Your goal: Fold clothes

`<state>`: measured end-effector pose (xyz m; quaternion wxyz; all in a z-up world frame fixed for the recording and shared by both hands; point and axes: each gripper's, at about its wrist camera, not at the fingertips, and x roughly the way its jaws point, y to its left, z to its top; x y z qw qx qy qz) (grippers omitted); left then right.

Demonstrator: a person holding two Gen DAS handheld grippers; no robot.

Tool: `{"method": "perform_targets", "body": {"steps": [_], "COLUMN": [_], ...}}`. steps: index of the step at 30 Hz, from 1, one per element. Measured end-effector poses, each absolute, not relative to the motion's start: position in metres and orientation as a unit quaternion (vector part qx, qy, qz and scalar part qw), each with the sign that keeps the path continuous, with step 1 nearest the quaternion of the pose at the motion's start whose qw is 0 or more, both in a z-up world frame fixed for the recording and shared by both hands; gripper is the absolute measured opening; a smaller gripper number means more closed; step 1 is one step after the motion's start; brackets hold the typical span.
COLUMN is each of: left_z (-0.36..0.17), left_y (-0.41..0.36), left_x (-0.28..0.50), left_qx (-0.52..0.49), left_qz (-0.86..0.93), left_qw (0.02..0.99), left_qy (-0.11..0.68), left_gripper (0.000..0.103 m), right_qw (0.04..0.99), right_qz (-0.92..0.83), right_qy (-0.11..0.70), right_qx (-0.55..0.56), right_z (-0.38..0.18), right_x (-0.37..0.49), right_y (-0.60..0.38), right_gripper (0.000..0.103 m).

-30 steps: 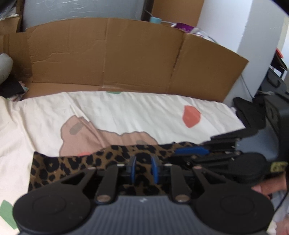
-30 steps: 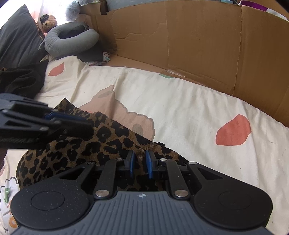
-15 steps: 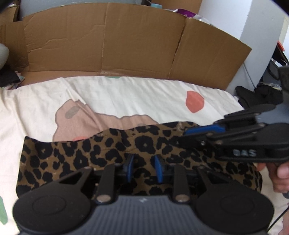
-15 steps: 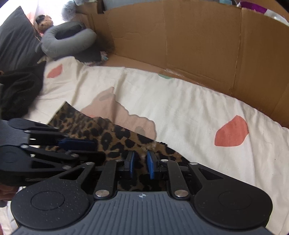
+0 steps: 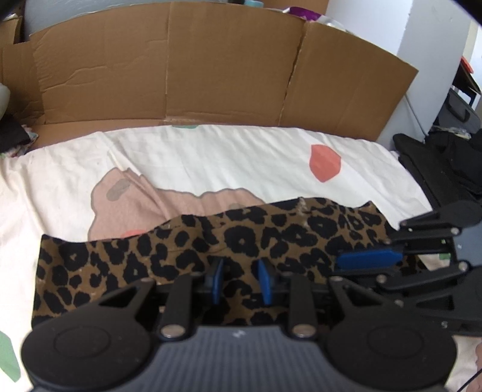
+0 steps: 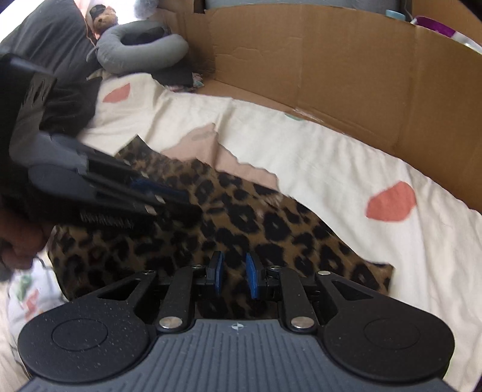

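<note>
A leopard-print cloth [image 5: 271, 238] lies as a flat, wide band across the cream bedsheet [image 5: 226, 156]. My left gripper [image 5: 241, 282] hangs over its near middle. Its blue pads stand a little apart, and flat cloth shows through the gap, so it is open. At the band's right end my right gripper [image 5: 367, 259] comes in side-on. In the right wrist view my right gripper [image 6: 235, 276] sits over the cloth [image 6: 271, 223] near its right corner, open, pads apart with nothing pinched. There my left gripper [image 6: 168, 193] reaches in from the left, blurred, held by a hand [image 6: 21, 241].
A brown cardboard wall [image 5: 211, 69] stands along the far side of the bed. A grey neck pillow [image 6: 141, 51], a small teddy bear [image 6: 104, 18] and a dark pillow [image 6: 45, 39] lie at the far left. Black bags [image 5: 436, 169] sit beside the bed on the right.
Both views have drawn back, so more of the cloth shows. The right gripper slid toward the cloth's right end. Both pairs of pads stand slightly wider apart.
</note>
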<state>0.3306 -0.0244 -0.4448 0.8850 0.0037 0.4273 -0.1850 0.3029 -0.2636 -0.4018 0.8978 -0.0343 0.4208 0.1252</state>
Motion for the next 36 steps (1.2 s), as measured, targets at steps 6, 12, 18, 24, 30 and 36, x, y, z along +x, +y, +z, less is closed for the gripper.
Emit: {"method": "perform_targets", "body": {"steps": [6, 12, 18, 24, 30, 36], "left_z": [-0.445, -0.446, -0.446, -0.446, -0.444, -0.43], "left_y": [-0.023, -0.024, -0.024, -0.024, -0.024, -0.022], "left_x": [0.331, 0.331, 0.332, 0.332, 0.333, 0.324], "left_qx": [-0.001, -0.001, -0.002, 0.0, -0.001, -0.015], "left_qz": [-0.186, -0.184, -0.182, -0.182, -0.183, -0.175], "left_qw": [0.884, 0.884, 0.884, 0.883, 0.881, 0.885], "left_qy": [0.428, 0.43, 0.431, 0.433, 0.436, 0.432], "left_gripper": [0.029, 0.029, 0.029, 0.029, 0.029, 0.02], "right_qw": [0.896, 0.903, 0.907, 0.899, 0.898, 0.902], "right_qz": [0.088, 0.058, 0.087, 0.105, 0.072, 0.026], "right_qy": [0.433, 0.425, 0.413, 0.423, 0.429, 0.429], "right_qx": [-0.03, -0.009, -0.014, -0.04, -0.057, -0.047], "right_z": [-0.404, -0.391, -0.386, -0.399, -0.404, -0.397], "right_x": [0.287, 0.272, 0.264, 0.26, 0.249, 0.239], "right_y": [-0.292, -0.306, -0.282, -0.254, -0.278, -0.301], "right_gripper": [0.024, 0.029, 0.034, 0.035, 0.041, 0.041]}}
